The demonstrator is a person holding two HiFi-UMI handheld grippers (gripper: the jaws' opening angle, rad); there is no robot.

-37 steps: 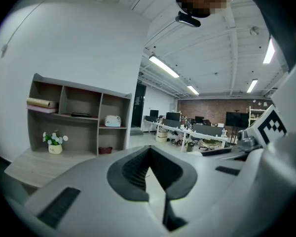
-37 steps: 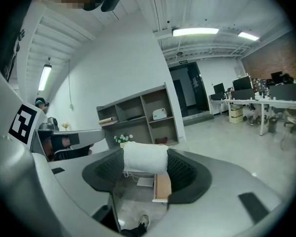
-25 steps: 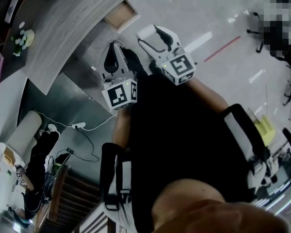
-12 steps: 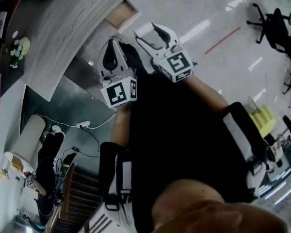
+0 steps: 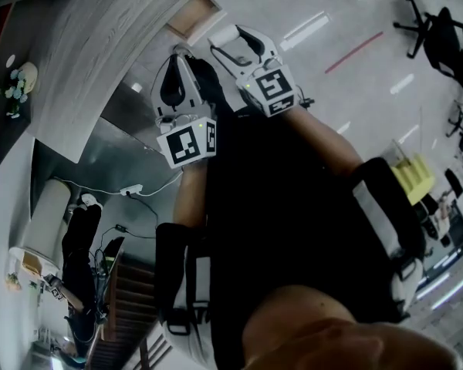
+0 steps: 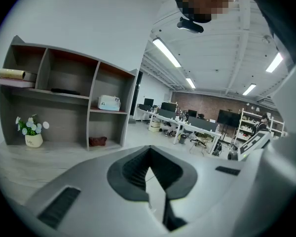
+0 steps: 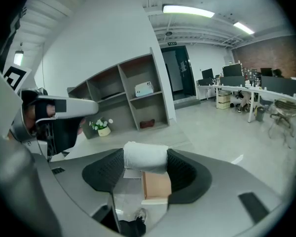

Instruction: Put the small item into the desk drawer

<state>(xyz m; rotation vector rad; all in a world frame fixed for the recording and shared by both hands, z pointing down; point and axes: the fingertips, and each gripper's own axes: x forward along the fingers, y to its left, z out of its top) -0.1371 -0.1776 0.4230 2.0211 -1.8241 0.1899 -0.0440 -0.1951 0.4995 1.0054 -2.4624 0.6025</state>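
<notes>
Two grippers are held out side by side above the person's dark-clad body, which hides most of the near floor in the head view. Only the right gripper view shows the load plainly. The right gripper (image 7: 146, 168) is clamped on one small white roll (image 7: 145, 156), which lies crosswise between the pads and is held in the air. Just past and below the roll is the one open desk drawer (image 7: 156, 184), its pale wooden bottom bare; the roll is over it, not inside.

The left gripper (image 6: 149, 154) has its jaws drawn together at the tips with nothing between them, which the head view cannot settle. In the right gripper view this gripper's body blocks the left part of the scene.

Farther off, the grey desk (image 5: 100, 41) runs along the left, with a white power strip (image 5: 131, 189) on the floor beneath it. One pot of white flowers (image 6: 32, 133) stands on the desktop in front of one shelf unit (image 6: 89, 90). The shelf unit holds one white box (image 6: 108, 102), with one reddish-brown thing (image 6: 97, 141) in the compartment below. Beyond are rows of office desks under ceiling light strips.
</notes>
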